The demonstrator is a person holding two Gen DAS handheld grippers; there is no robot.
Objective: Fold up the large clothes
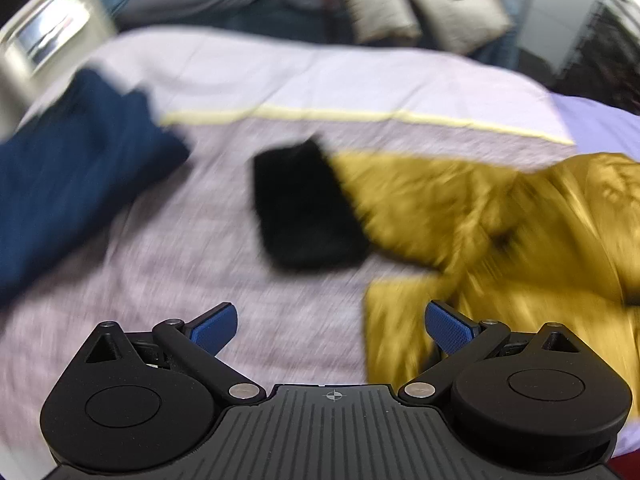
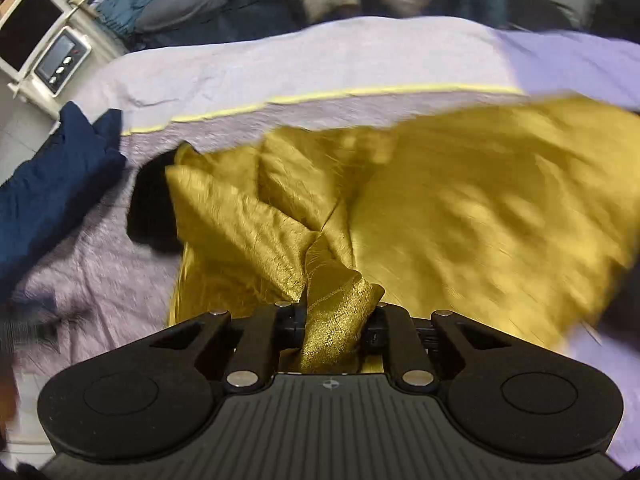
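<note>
A large shiny mustard-gold garment (image 2: pixel 460 208) lies crumpled on the lilac bed cover, filling the right of both views (image 1: pixel 500 232). My right gripper (image 2: pixel 338 320) is shut on a bunched edge of this gold garment, the cloth pinched between its jaws and hanging toward the camera. My left gripper (image 1: pixel 331 326) is open and empty, its blue pads wide apart, hovering over the bed cover just left of the gold garment's near corner. The left wrist view is blurred.
A folded black item (image 1: pixel 304 208) lies next to the gold garment's left edge (image 2: pixel 150 208). A dark blue garment (image 1: pixel 68 184) lies at the left (image 2: pixel 56 192). The bed cover (image 1: pixel 160 280) has a yellow stripe. Pillows and clothes pile up behind; a white bedside unit (image 2: pixel 48 48) stands far left.
</note>
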